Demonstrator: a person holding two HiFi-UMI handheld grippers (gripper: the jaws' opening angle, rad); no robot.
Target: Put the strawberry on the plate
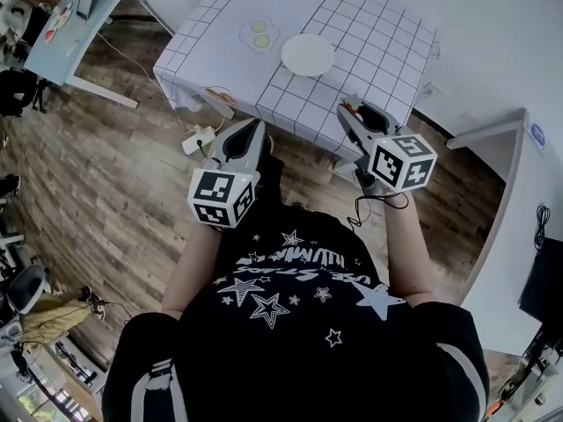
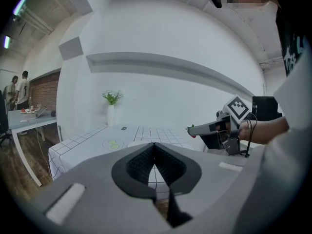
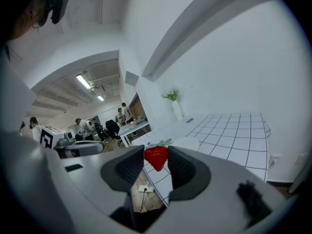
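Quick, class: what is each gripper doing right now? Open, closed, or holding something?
Left gripper: closed, with nothing between its jaws.
Right gripper: closed on the strawberry.
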